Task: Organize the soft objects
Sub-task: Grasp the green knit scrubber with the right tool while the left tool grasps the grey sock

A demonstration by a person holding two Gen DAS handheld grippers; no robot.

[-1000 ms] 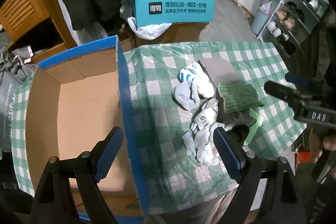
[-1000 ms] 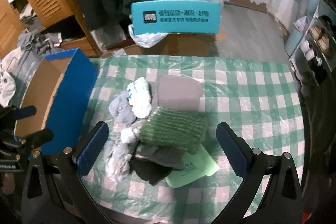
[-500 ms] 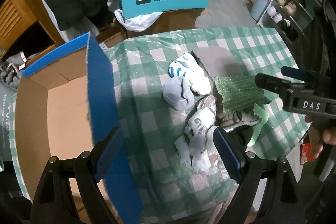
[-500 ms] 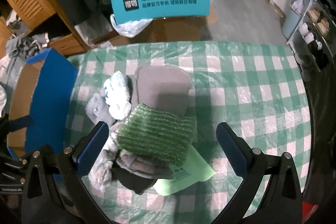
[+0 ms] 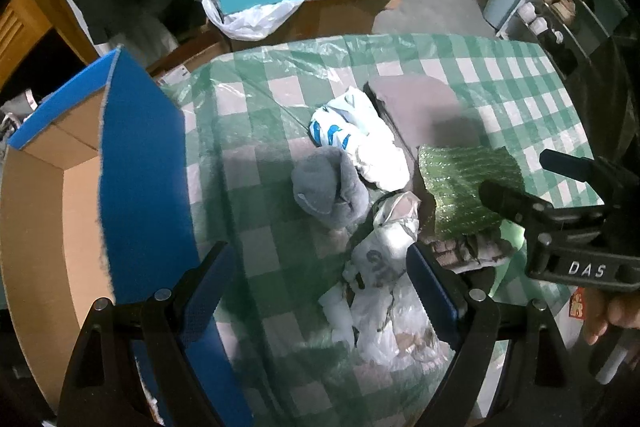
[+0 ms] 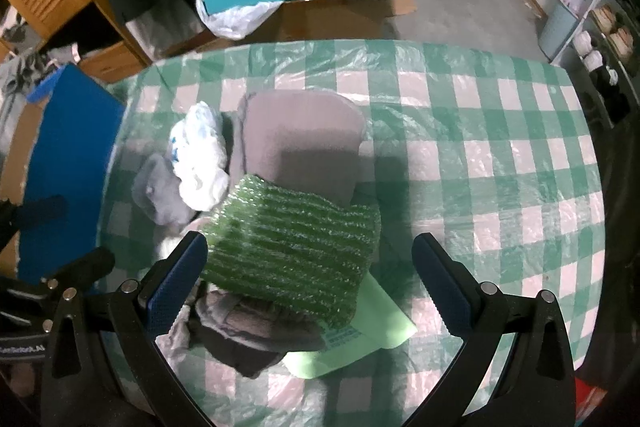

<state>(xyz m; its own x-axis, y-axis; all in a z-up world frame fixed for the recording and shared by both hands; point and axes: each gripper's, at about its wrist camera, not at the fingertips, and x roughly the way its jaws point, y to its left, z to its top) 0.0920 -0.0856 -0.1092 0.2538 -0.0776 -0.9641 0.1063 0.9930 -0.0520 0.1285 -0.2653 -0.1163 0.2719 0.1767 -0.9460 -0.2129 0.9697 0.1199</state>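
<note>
Checked table (image 6: 480, 131), green knit (image 6: 292, 239) lying crosswise.

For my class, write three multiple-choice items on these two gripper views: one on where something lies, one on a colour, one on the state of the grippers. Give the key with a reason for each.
1. Where does the green knitted item lie?
A. Inside the cardboard box
B. On the checked tablecloth, atop the clothes pile
C. On the floor

2. What colour is the outer wall of the cardboard box?
A. Blue
B. Red
C. Yellow

3. What state are the two grippers in?
A. Both shut on a sock
B. Left shut, right open
C. Both open, holding nothing

Key:
1 B: in the right wrist view it rests over a grey piece and darker clothes on the tablecloth.
2 A: the box side facing the table is blue.
3 C: the fingers of the left gripper and right gripper stand wide apart with nothing clamped.
</note>
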